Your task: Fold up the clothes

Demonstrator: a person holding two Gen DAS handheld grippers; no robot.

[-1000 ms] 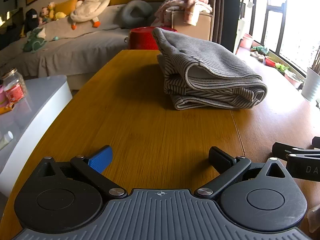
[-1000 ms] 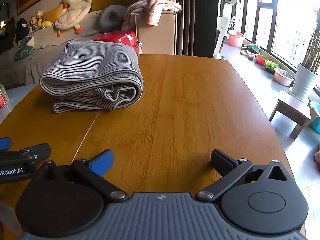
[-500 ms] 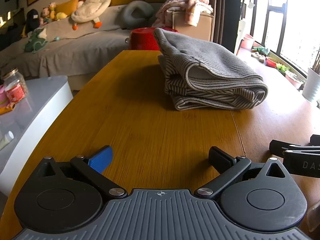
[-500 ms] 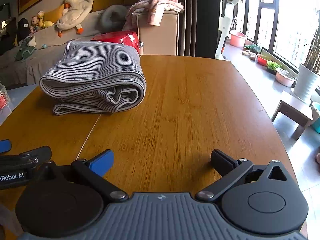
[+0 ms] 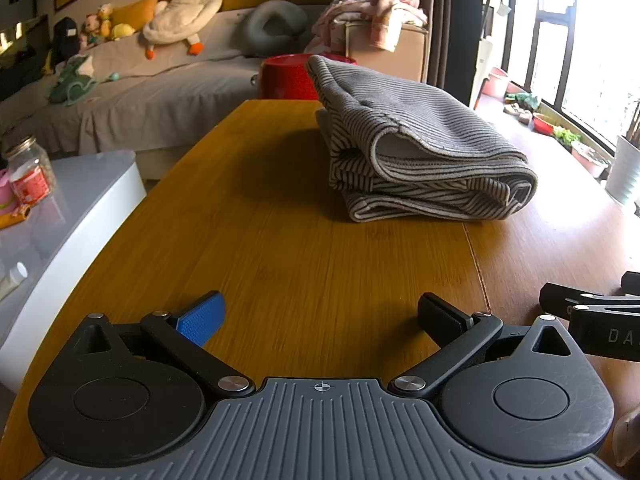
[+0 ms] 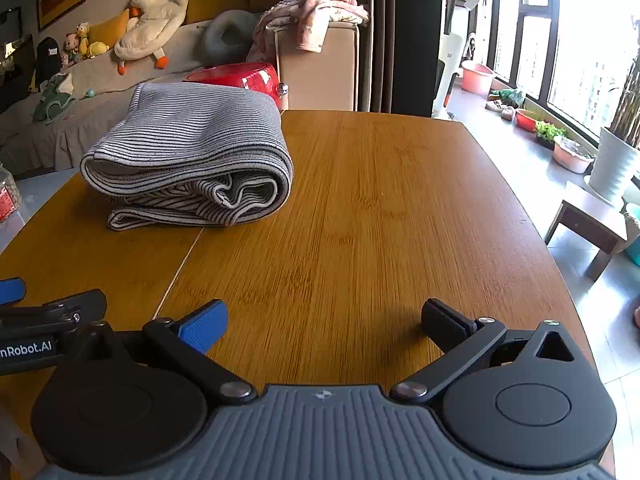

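A grey striped garment (image 5: pixel 416 148) lies folded in a thick bundle on the wooden table (image 5: pixel 280 248), right of centre in the left wrist view. In the right wrist view the same folded garment (image 6: pixel 192 156) sits far left on the table (image 6: pixel 380 220). My left gripper (image 5: pixel 320 312) is open, low over the near table edge, well short of the garment, with nothing between its fingers. My right gripper (image 6: pixel 324 316) is open too, also empty and near the front edge. Each gripper shows at the side of the other's view.
A red pot (image 6: pixel 240 76) stands behind the garment at the table's far end. A box draped with pink clothes (image 6: pixel 316 40) and a sofa with plush toys (image 5: pixel 180 4) lie beyond. A white side table with a jar (image 5: pixel 28 172) is to the left; a stool (image 6: pixel 588 220) stands on the right.
Both views have shifted only slightly; the garment appears marginally closer and lower in each. Both grippers stay open and empty.
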